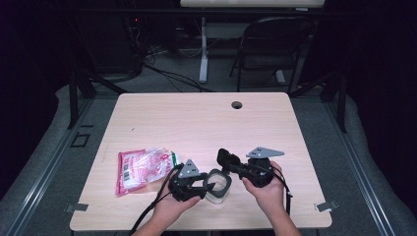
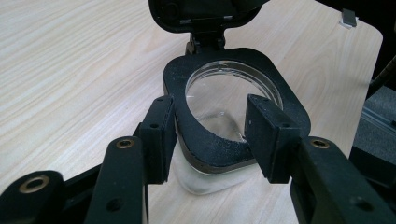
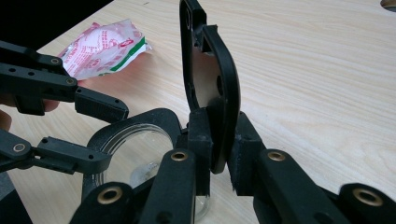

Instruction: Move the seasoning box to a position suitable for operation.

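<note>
With the clear glass jar with a black collar standing at the desk's near edge, the left gripper should keep its jaws clamped on the collar while the right gripper, pinching the hinged black lid, swings it gently fully open.

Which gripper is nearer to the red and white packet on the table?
The left. The left gripper works at the clear jar, just right of the packet. The right gripper holds the jar's raised lid, beyond the jar from the packet.
</note>
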{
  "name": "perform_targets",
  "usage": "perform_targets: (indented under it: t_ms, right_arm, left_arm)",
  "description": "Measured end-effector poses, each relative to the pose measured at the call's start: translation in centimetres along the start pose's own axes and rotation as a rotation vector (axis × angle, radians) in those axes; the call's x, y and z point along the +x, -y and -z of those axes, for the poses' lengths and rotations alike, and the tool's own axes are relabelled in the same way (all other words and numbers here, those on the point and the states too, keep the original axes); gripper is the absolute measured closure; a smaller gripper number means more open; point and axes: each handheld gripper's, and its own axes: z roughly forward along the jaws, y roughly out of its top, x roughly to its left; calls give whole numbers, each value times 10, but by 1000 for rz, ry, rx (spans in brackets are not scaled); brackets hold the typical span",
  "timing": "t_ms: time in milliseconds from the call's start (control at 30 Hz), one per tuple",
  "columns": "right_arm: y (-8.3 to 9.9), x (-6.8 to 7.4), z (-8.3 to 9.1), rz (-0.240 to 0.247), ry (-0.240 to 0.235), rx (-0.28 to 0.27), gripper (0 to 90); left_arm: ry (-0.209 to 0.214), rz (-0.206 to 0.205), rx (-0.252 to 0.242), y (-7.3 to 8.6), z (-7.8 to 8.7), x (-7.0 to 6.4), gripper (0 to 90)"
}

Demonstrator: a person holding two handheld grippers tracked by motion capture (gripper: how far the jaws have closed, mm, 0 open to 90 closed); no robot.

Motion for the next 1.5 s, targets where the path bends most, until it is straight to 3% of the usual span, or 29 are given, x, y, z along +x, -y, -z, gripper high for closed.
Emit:
perform_targets:
  t_ms: [167, 400, 533, 733, 867, 1067, 1500]
  right_arm:
    - [1, 1, -2, 12, 15, 19, 783]
    - [3, 2, 4, 22, 29, 70, 638]
    - [6, 3, 15, 10, 30, 36, 638]
    - [12, 6, 21, 22, 29, 70, 609]
    - [19, 5, 23, 19, 46, 58, 613]
    - [27, 2, 27, 20, 61, 22, 602]
    - [41, 2, 27, 10, 68, 15, 589]
  left_arm:
    - [0, 4, -7, 1, 0, 0, 535]
    - [-5, 6, -14, 2, 2, -3, 525]
    - [8, 12, -21, 3, 5, -3, 524]
    - [38, 6, -26, 6, 9, -6, 531]
    - [51, -17, -30, 7, 14, -6, 545]
    - [-5, -27, -52, 14, 31, 9, 549]
    - [-196, 89, -98, 45, 83, 70, 553]
